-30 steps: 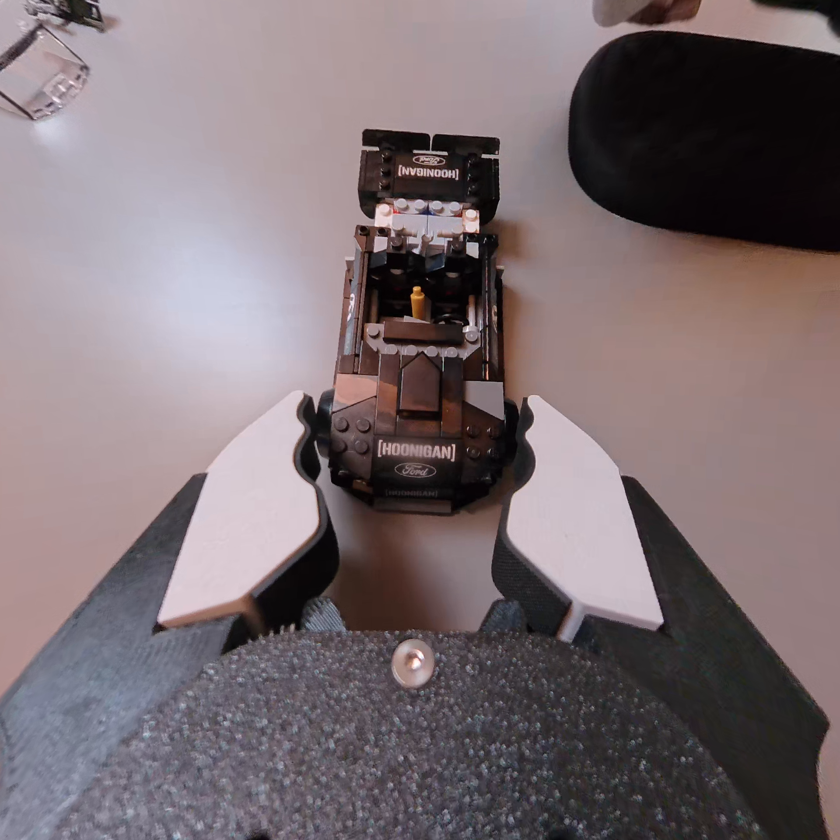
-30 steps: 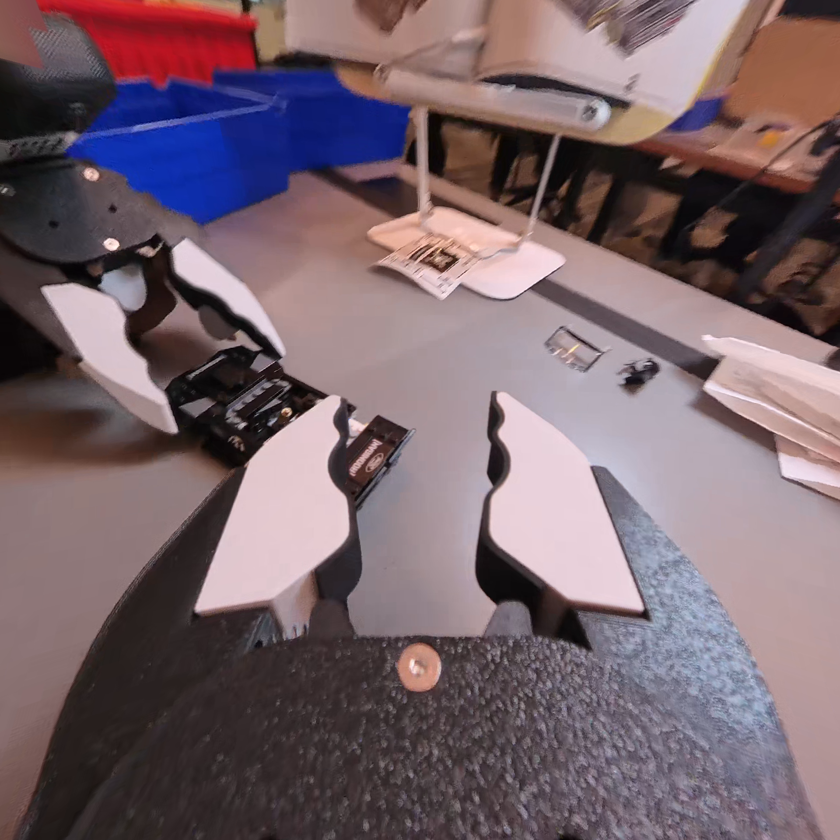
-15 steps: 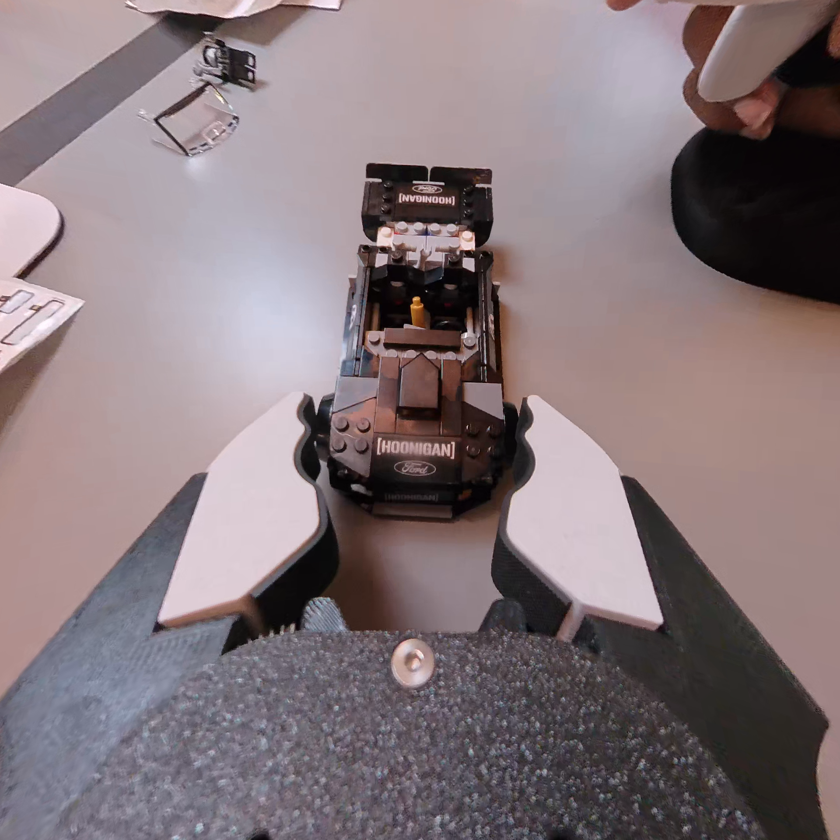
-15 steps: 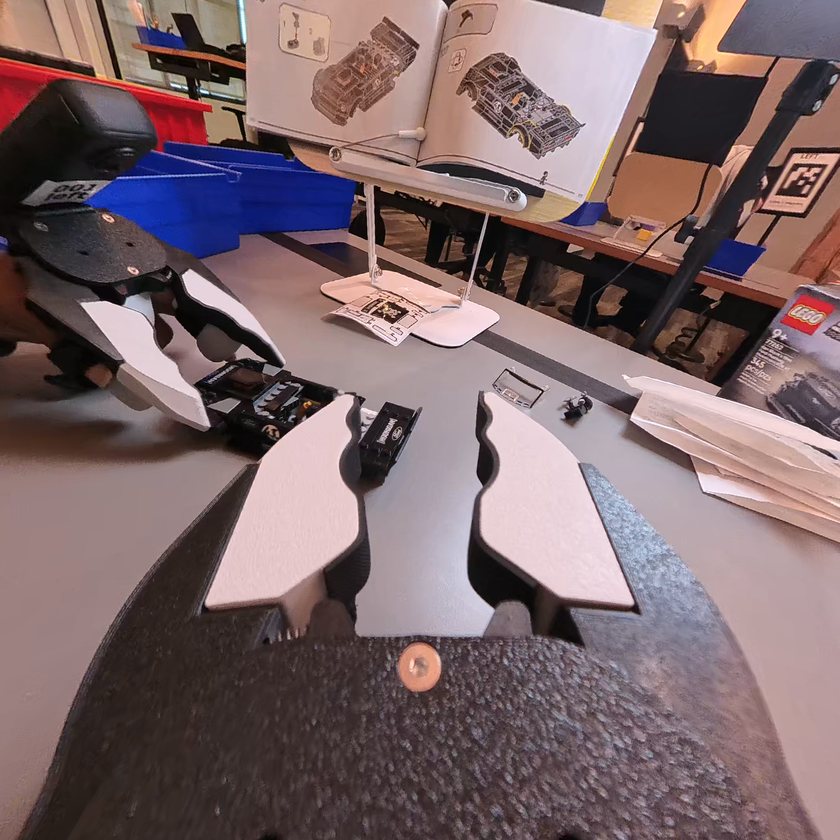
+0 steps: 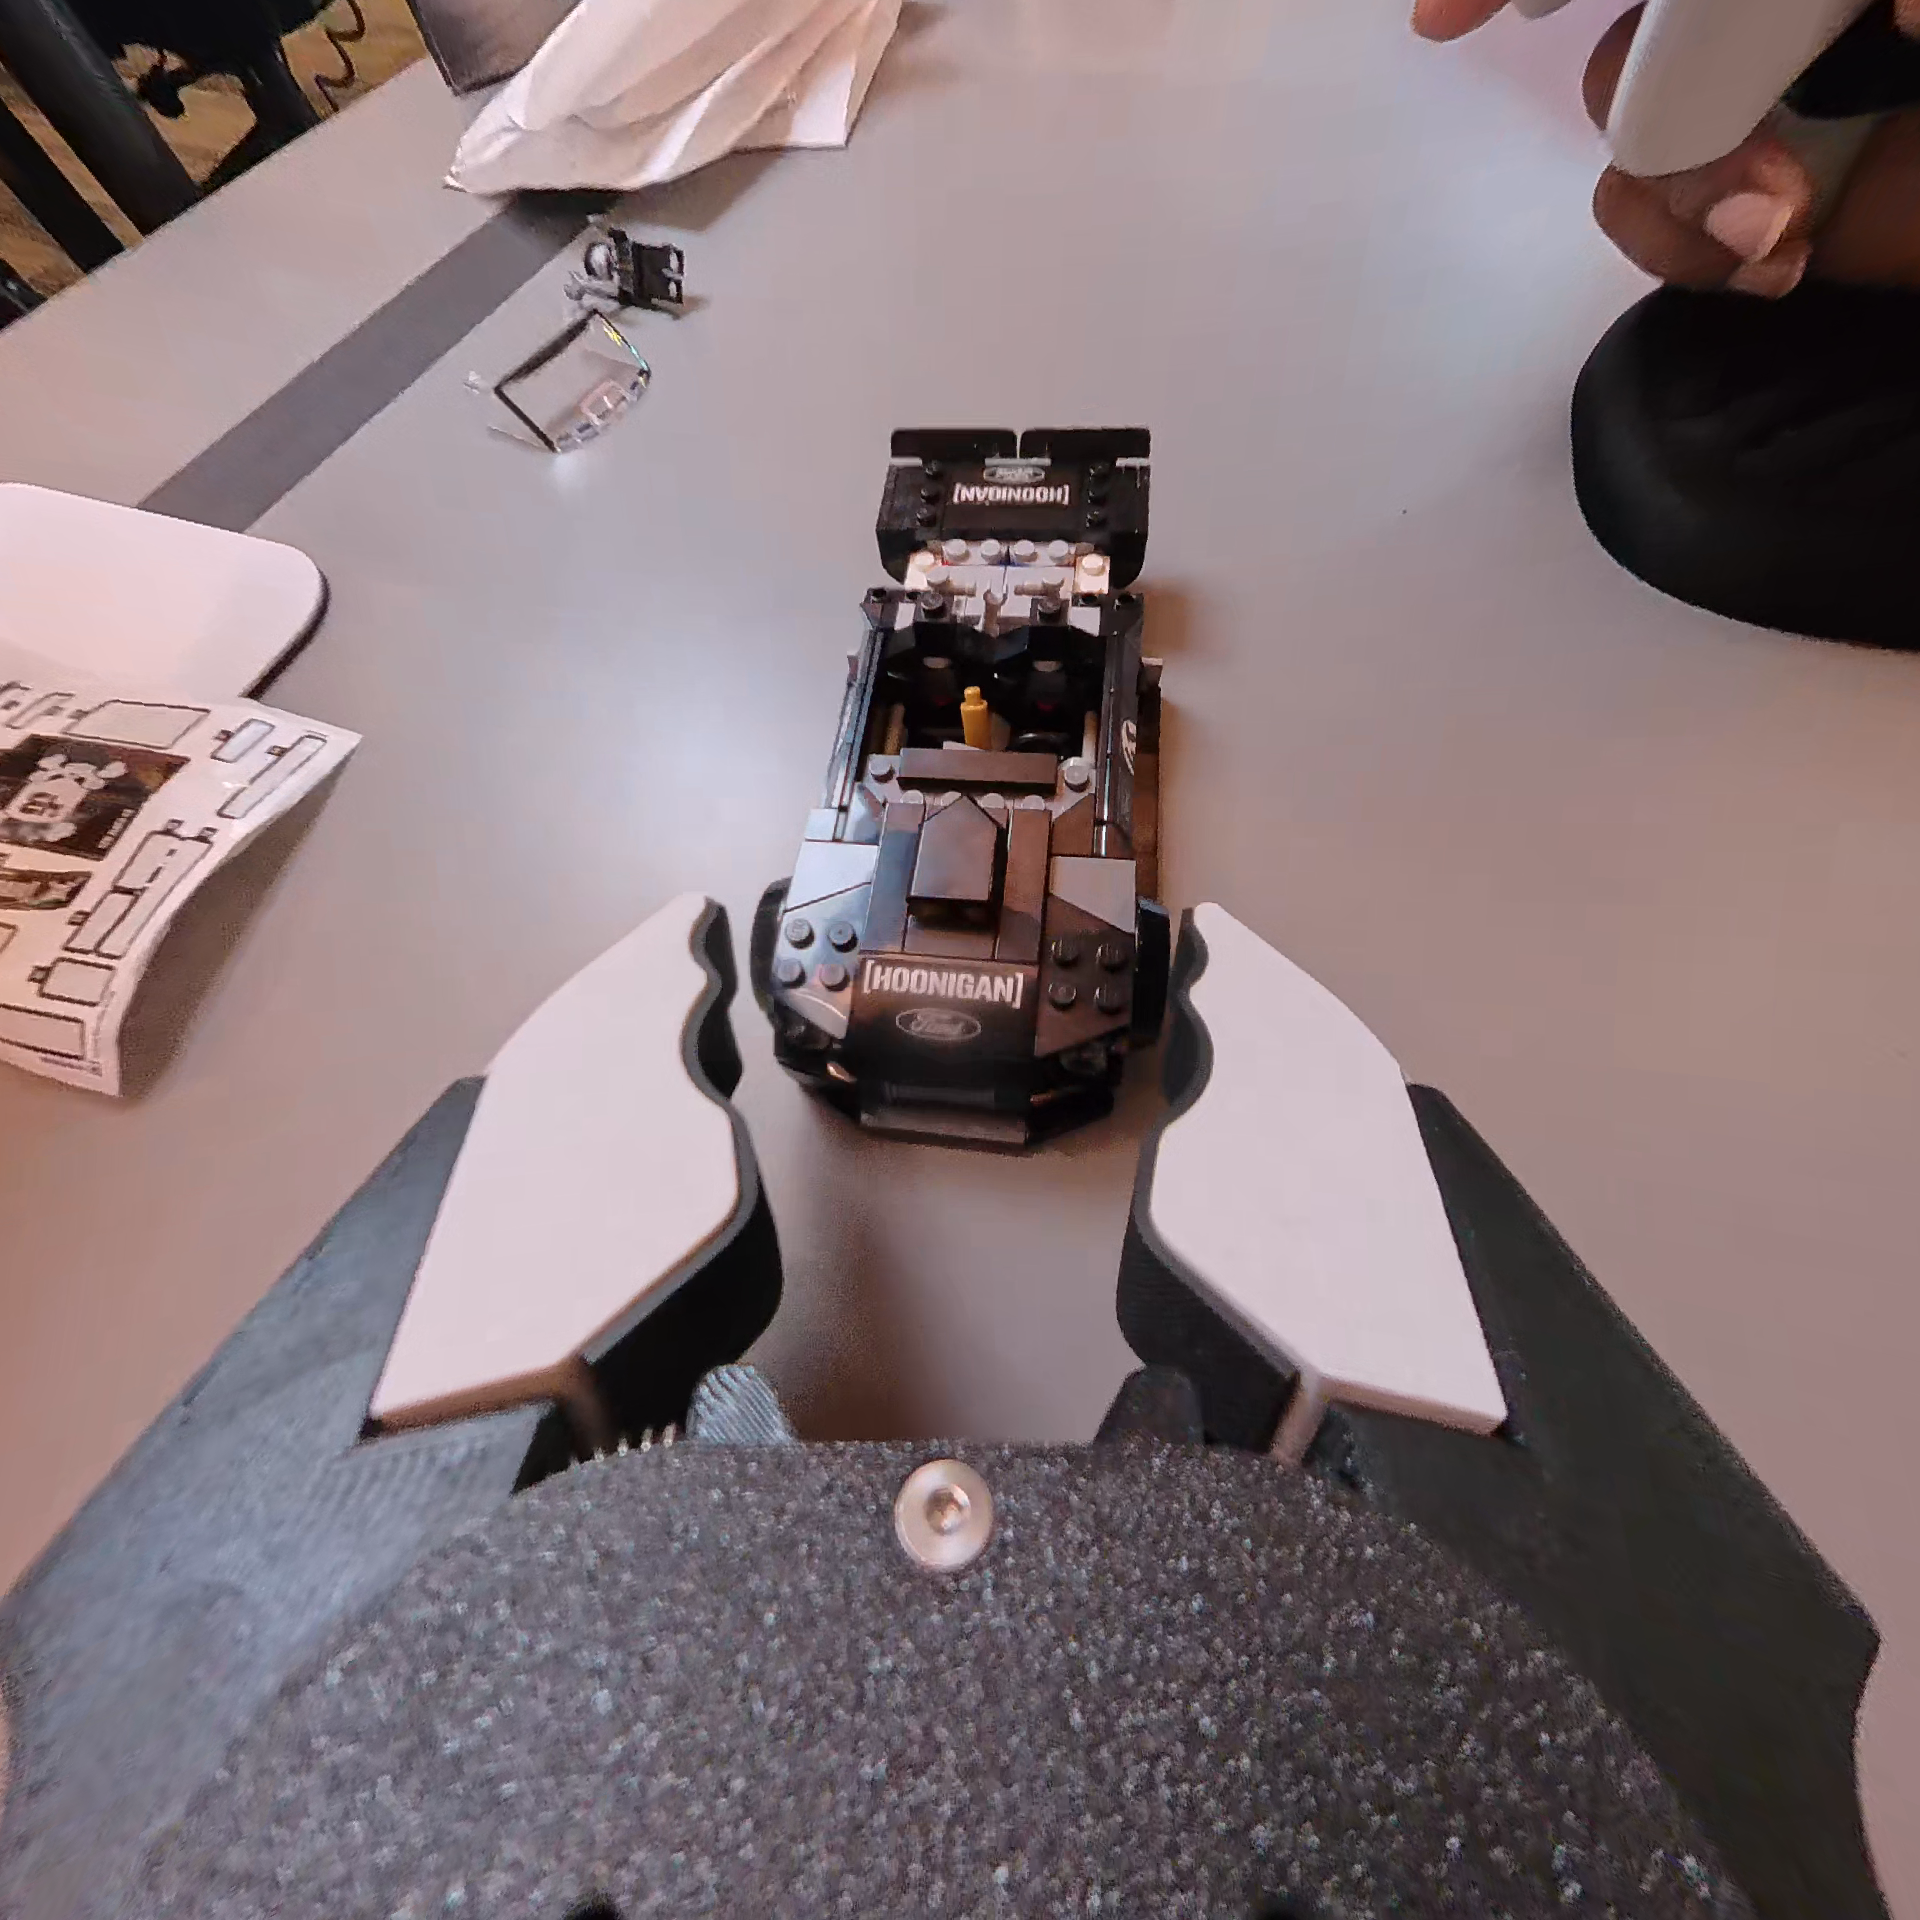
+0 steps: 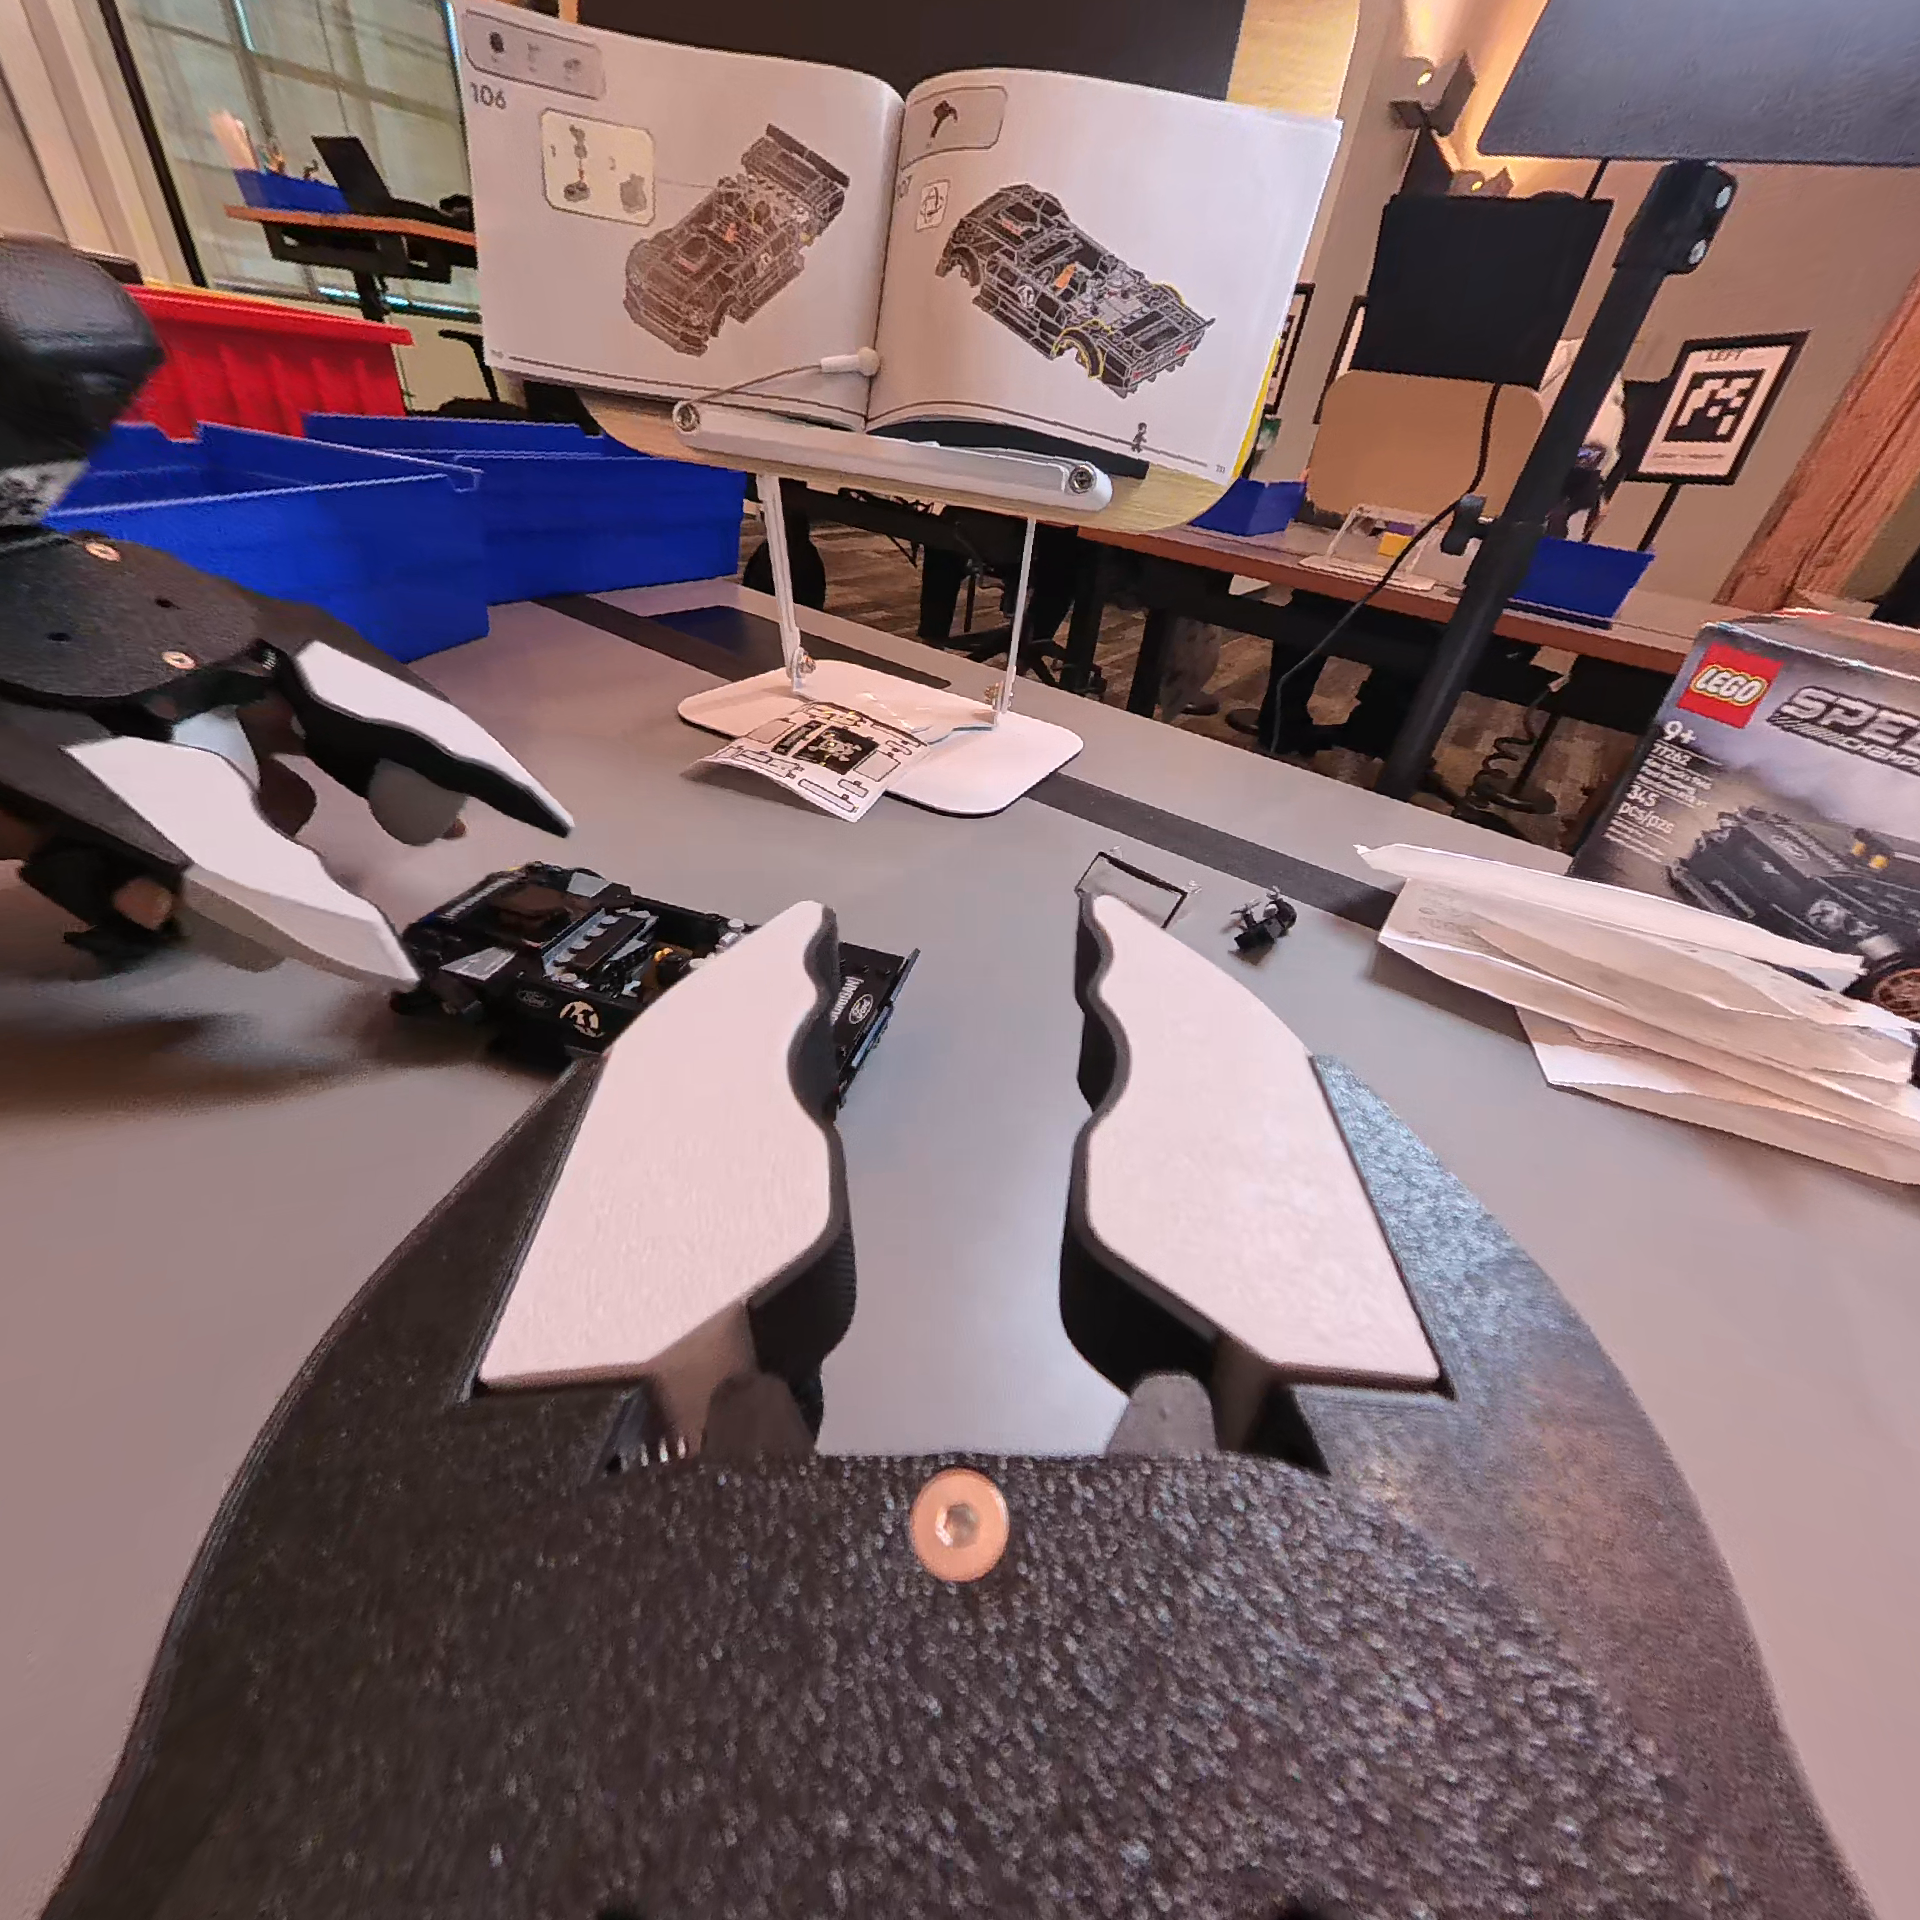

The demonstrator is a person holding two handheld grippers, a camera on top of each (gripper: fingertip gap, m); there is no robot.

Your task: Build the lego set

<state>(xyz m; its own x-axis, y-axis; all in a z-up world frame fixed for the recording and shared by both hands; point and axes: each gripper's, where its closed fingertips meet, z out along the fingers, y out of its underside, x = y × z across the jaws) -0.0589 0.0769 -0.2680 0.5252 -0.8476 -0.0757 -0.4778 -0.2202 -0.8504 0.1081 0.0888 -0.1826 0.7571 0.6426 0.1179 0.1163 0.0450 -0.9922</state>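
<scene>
A black lego car (image 5: 987,810) stands on the grey table, its top open, with a small yellow piece in the cabin. My left gripper (image 5: 951,935) is open wide, and its fingertips flank the car's front wheels with only slim gaps. The right wrist view shows the car (image 6: 582,945) at the left with the left gripper (image 6: 488,899) over its front end. My right gripper (image 6: 956,925) is open a little and empty, above the table just right of the car's rear. Its left finger (image 6: 707,1122) hides part of the rear.
A clear windshield piece (image 5: 566,390) and a small black piece (image 5: 629,275) lie beyond the car. A sticker sheet (image 5: 135,873) lies by the white base (image 6: 997,758) of the instruction book (image 6: 894,260) stand. Paper bags (image 6: 1662,987), a lego box (image 6: 1787,790) and blue bins (image 6: 416,520) stand around. Left tips and right tips are each some 25 cm from the clear windshield piece (image 5: 566,390).
The left gripper has tilted to a shallower angle, so more of the far table shows; the car stays between its fingers. The right gripper's jaws have narrowed and its view has swung right.
</scene>
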